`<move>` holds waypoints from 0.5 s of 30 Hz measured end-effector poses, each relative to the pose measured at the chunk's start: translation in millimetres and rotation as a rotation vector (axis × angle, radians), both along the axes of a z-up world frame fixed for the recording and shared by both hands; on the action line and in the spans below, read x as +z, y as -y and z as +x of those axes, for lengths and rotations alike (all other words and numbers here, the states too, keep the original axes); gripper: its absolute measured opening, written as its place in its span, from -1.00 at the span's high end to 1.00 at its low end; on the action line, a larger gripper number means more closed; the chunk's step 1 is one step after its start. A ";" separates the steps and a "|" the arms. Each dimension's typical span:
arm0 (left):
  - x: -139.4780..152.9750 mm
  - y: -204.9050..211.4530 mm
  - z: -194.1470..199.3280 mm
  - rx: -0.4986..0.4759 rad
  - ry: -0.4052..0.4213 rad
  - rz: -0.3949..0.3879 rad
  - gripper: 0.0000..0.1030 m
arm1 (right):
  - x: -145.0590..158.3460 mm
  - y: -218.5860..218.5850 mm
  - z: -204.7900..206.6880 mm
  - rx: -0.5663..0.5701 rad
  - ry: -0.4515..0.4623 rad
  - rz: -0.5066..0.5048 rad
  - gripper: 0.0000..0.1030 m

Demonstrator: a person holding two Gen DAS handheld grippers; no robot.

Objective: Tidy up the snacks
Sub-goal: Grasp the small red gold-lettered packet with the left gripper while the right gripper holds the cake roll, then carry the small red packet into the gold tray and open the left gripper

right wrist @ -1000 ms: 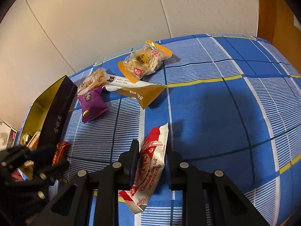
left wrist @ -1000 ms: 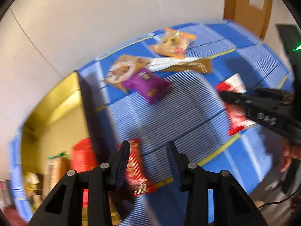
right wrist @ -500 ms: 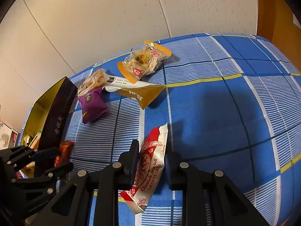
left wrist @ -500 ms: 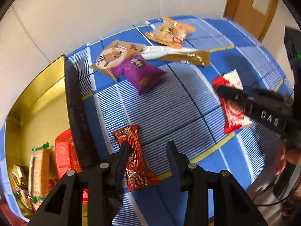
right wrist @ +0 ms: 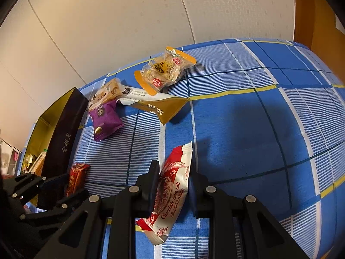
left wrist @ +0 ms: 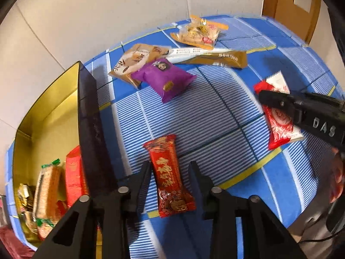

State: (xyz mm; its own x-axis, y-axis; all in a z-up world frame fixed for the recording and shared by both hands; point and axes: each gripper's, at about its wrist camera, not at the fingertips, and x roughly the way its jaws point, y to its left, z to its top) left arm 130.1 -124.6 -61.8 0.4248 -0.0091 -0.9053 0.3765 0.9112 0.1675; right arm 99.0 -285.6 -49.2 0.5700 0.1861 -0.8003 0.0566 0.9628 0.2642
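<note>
A dark red, gold-printed snack packet (left wrist: 169, 177) lies on the blue checked cloth beside the box. My left gripper (left wrist: 170, 167) straddles it with its jaws closing. The left finger is at the packet's edge and a gap still shows on the right. The same packet (right wrist: 77, 176) and left gripper (right wrist: 64, 188) appear at the lower left of the right wrist view. My right gripper (right wrist: 173, 173) is shut on a red-and-white chocolate roll packet (right wrist: 172, 194). That packet (left wrist: 278, 118) and gripper (left wrist: 276, 104) also show in the left wrist view.
A dark box with gold lining (left wrist: 90, 118) stands at the left and holds several snacks. On the cloth behind lie a purple packet (left wrist: 163, 77), a beige packet (left wrist: 133, 62), a long white-and-gold packet (left wrist: 211, 56) and an orange-edged clear bag (left wrist: 198, 34). A hand (left wrist: 337, 177) is at the right edge.
The left wrist view has steadied from blur. The dark red packet now sits more centrally between the left fingers. The right gripper and its packet have not moved.
</note>
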 end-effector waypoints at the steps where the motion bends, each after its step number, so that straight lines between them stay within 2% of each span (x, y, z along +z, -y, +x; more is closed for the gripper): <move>1: -0.1 -0.8 -1.5 0.003 0.007 -0.020 0.49 | 0.6 -1.3 -1.0 0.001 0.000 -0.017 0.51; 6: -2.6 -6.0 -11.8 -0.006 0.067 -0.079 0.56 | 1.7 -2.8 -10.3 0.010 -0.001 -0.046 0.51; 9: 4.2 -22.3 -27.7 0.005 0.077 -0.138 0.57 | 0.9 -2.8 -18.6 0.003 0.004 -0.043 0.51; 15: 27.8 -32.0 -43.9 -0.001 0.138 -0.196 0.57 | 0.3 -6.8 -21.9 0.006 0.024 -0.070 0.53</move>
